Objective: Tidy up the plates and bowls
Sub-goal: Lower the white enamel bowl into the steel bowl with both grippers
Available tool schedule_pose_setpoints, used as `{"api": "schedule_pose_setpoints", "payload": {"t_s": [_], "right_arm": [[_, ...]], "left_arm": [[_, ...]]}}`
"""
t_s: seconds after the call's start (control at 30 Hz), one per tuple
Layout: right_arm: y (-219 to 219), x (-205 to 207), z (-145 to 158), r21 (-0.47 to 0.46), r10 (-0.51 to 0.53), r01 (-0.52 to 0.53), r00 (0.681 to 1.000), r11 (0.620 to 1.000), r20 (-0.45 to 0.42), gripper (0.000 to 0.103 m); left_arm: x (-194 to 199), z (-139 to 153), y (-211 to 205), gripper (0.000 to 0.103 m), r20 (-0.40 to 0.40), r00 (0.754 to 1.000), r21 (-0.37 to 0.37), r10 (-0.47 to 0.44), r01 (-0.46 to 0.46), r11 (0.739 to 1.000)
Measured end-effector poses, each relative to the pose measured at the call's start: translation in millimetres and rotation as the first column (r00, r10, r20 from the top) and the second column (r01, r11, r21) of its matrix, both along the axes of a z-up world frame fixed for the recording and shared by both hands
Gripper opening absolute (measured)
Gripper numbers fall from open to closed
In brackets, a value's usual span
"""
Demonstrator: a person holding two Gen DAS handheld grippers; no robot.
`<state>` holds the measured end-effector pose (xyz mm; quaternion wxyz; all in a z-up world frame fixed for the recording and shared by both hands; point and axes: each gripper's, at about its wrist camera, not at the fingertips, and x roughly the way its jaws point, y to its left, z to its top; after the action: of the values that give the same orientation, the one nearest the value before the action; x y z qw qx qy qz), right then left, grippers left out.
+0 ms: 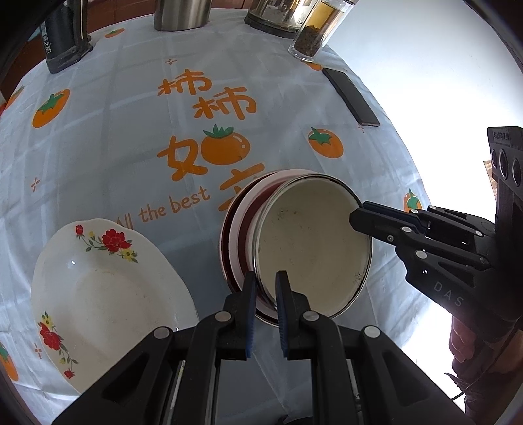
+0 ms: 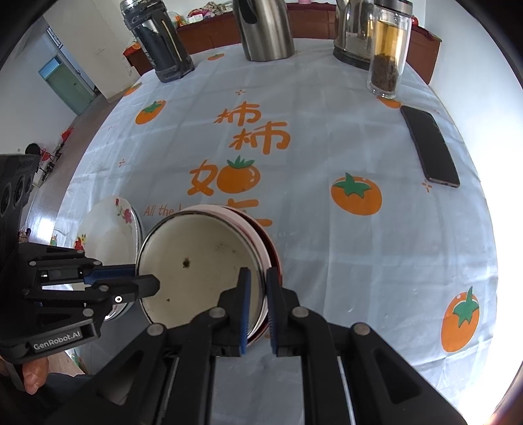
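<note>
Left tool [image 1: 265, 289]: nearly closed, pinching the near-left rim of the cream enamel bowl [image 1: 310, 242], one finger inside the bowl, the other outside.
Right tool [image 2: 258, 287]: closed tight on the near-right rim of the same bowl, one finger inside, one outside.
Cream enamel bowl: nested in a red-and-white bowl [image 1: 240, 222], between the two tools; dark specks on its inner floor.
Stack position: near middle of the desk [image 1: 130, 137], covering part of the printed text.
Flowered plate [image 1: 108, 294]: just left of the stack, white with red flowers on the rim, apart from both tools.
Cloth writing: "All the best" in orange, with large orange Chinese characters and persimmon prints.
Tool markings: "GenRobot.AI" on the left tool body in the right wrist view; "DAS" on the right tool body in the left wrist view.
Far edge: dark phone [image 2: 430, 147] at right, glass jar [image 2: 387, 62] with dark contents, steel kettle [image 2: 266, 29].
</note>
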<state>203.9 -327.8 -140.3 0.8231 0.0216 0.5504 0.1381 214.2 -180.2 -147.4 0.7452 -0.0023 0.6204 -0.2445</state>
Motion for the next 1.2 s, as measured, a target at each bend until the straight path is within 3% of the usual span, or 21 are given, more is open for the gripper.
{"api": "schedule_pose_setpoints", "payload": {"t_s": [1.2], "right_arm": [[-3.6, 0.7, -2.4, -0.010, -0.005, 0.005, 1.000, 1.000, 0.001, 0.009]], "left_arm": [[5.4, -2.1, -3.0, 0.013, 0.026, 1.000, 0.016, -0.011, 0.011, 1.000]]}}
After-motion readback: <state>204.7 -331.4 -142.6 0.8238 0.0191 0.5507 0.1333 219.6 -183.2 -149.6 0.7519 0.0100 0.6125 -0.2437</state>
